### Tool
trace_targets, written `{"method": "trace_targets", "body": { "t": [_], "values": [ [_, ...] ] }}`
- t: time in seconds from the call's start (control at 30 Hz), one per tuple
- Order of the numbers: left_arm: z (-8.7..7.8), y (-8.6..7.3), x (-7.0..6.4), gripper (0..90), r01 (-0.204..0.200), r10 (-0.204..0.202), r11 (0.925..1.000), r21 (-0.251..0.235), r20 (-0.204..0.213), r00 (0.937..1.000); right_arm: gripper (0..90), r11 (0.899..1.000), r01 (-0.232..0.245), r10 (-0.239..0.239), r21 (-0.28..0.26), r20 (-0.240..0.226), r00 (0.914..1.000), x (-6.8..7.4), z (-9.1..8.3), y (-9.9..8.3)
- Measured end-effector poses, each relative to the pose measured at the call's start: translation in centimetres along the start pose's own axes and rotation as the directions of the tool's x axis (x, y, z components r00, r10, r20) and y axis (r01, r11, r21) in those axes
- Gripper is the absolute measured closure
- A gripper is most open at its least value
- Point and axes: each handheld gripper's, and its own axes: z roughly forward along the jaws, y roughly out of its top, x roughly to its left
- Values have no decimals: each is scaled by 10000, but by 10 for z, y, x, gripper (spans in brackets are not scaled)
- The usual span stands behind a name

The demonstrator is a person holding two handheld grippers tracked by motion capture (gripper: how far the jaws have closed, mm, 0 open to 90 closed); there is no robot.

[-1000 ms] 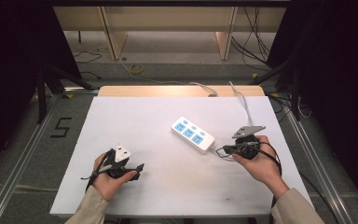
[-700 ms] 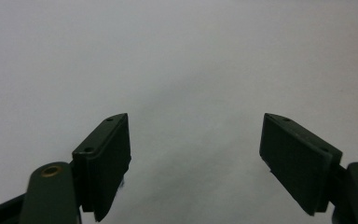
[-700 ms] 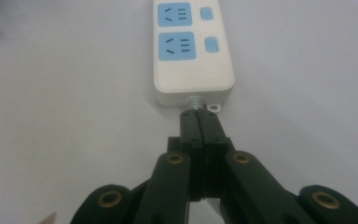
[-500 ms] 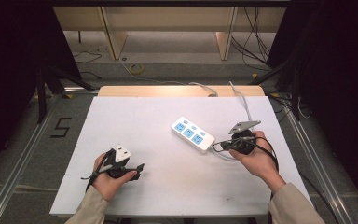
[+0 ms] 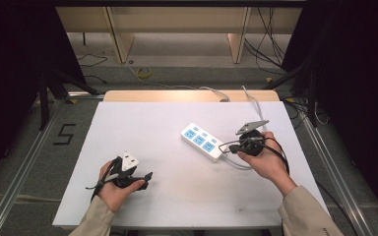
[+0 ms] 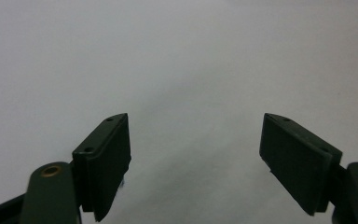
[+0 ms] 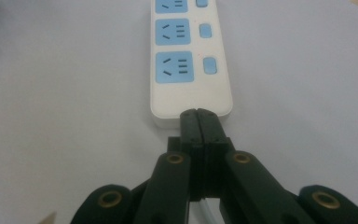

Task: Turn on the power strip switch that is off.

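— Looking at your right gripper (image 7: 199, 116): what do you make of its fingers (image 7: 189, 128)?

— They are pressed together with nothing between them, and their tips sit right at the near end of the white power strip (image 7: 189, 56). You can count three blue sockets along it, each with a small blue switch beside it.

— Where does that strip lie on the surface (image 5: 142, 123)?

— Right of centre, running at an angle from far-left to near-right. Your right hand (image 5: 263, 160) holds the gripper (image 5: 225, 146) at the strip's (image 5: 202, 141) near-right end, and a pale cable (image 5: 238, 164) curves away from that end under your hand.

— And your left gripper (image 6: 196, 163)?

— Its fingers (image 6: 105, 158) stand wide apart over bare white surface, holding nothing. From above, your left hand (image 5: 118, 184) rests it (image 5: 147, 176) at the near-left part of the surface, well apart from the strip.
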Motion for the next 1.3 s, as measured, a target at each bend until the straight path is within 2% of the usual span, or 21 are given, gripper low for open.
{"method": "trace_targets", "body": {
  "t": [0.6,1.3],
  "values": [
    [-1,0,0,245,-60,60,10000,3,18,10000,900,9999,143,-143,72,2,9999,1,12,17],
    [0,0,0,246,-14,14,10000,-20,11,10000,900,9999,78,-79,111,118,9999,-2,24,30]
  ]
}}
